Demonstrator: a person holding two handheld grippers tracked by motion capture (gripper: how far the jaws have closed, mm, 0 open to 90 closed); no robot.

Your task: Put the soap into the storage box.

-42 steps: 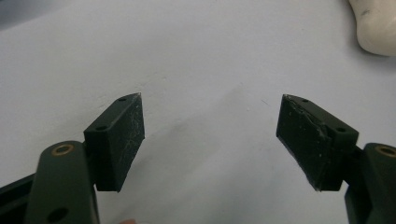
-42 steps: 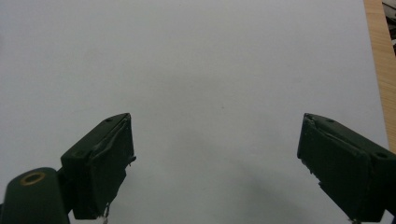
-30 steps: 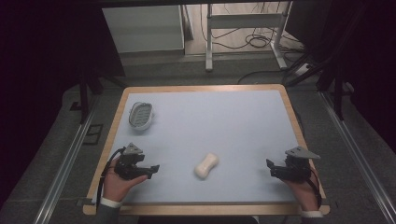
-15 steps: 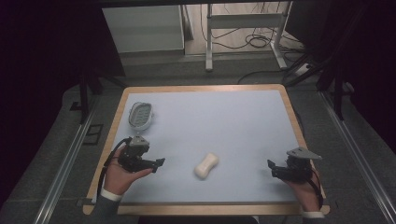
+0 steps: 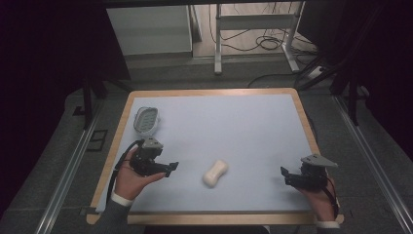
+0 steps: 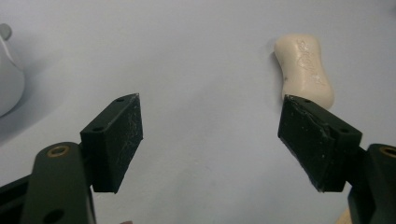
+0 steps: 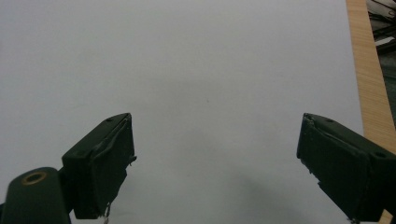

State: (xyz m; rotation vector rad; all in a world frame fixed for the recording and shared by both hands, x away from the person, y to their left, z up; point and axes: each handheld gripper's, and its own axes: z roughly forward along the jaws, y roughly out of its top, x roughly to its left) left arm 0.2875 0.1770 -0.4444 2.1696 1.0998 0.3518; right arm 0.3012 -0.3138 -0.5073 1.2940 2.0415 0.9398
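We see a cream-white bar of soap lying flat on the pale blue tabletop, near the front edge and a little left of centre. It is waisted, narrower in the middle than at its rounded ends, and in the left gripper view its top face carries embossed lettering too faint for us to read. It lies on a diagonal, one end pointing near-left and the other far-right.

The left gripper is held in a hand just left of the soap, pointing right towards it, apart from it. Its fingers are spread wide with only bare tabletop between them, and the soap sits beyond the right-hand finger.

The right gripper is held at the near right, well apart from the soap, its fingers likewise spread wide over bare tabletop.

A pale oval soap dish rests at the far left, near the wooden rim.
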